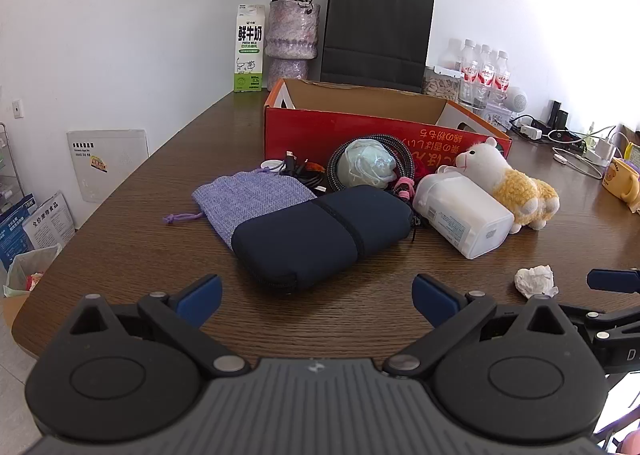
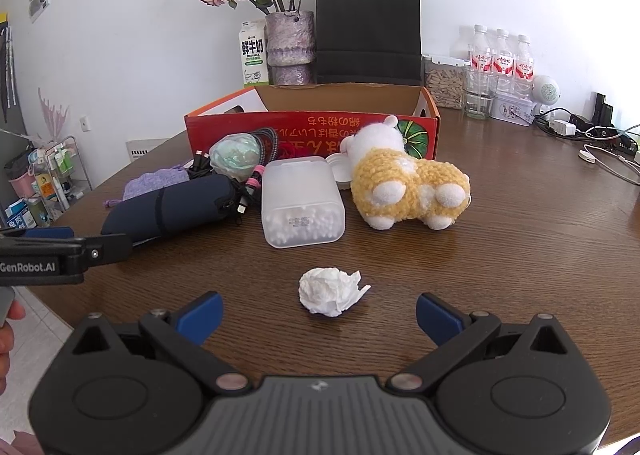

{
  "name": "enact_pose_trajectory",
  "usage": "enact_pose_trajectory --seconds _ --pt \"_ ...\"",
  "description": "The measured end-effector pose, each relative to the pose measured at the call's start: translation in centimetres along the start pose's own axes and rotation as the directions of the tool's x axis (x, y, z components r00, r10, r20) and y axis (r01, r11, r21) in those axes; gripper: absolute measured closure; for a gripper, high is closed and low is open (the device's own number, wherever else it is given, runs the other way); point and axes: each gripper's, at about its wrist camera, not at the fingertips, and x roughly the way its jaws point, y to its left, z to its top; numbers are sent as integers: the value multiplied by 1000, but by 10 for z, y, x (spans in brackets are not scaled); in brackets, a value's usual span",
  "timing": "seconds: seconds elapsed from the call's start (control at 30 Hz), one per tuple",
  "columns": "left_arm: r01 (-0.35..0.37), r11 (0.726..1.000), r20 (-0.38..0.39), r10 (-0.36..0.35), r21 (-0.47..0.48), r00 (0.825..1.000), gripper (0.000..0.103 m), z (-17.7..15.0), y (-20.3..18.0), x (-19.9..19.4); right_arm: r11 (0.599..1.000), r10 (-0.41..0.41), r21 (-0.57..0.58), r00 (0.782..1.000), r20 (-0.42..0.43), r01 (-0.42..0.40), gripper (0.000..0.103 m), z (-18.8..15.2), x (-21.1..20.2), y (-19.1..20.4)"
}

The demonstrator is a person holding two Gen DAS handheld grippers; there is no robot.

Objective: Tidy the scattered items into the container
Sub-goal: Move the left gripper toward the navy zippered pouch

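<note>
White walls back a dark wooden table [image 1: 120, 239] that holds the clutter. From the left wrist view, the left gripper [image 1: 316, 301] hovers low over the tabletop with its jaws spread wide and nothing between them. Just ahead lies a navy zip pouch [image 1: 320, 231], touching a lilac drawstring bag [image 1: 256, 195]. Behind them sits the red cardboard box [image 1: 384, 131], open-topped. A coiled braided cable [image 1: 340, 167] rings a pale round bundle, perhaps a wrapped ball.

From the right wrist view, the right gripper [image 2: 318, 317] is likewise wide open and empty, with a crumpled tissue [image 2: 330, 291] lying just ahead between its fingers. Farther on lie a frosted cotton-swab box [image 2: 302, 201] and a yellow alpaca plush [image 2: 408, 187], near the red box's front wall.
</note>
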Motion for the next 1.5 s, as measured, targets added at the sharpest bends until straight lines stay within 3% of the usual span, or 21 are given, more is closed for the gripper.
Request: enact_pose_trajectory --seconds 1.0,1.17,1.3,1.37,1.43,1.5 --pt "1 1000 14 -1 7 1000 0 4 4 7 1000 -1 4 1000 -4 1 0 -2 2 -1" --pt "23 999 14 -23 25 1000 0 14 4 20 1000 -6 8 1000 -18 6 0 -2 8 -4" --pt "23 994 37 -27 111 999 0 27 2 35 1000 -10 11 999 -38 11 0 1 19 -5" --pt "19 987 21 -22 157 1000 0 33 0 47 1000 -13 15 999 -47 14 0 2 24 -6" --pt "56 984 -51 -48 167 998 0 36 3 62 1000 -15 21 998 -55 17 0 3 29 -7" --pt "91 983 -70 -81 158 994 0 38 5 72 999 -25 22 998 -57 27 0 4 33 -7"
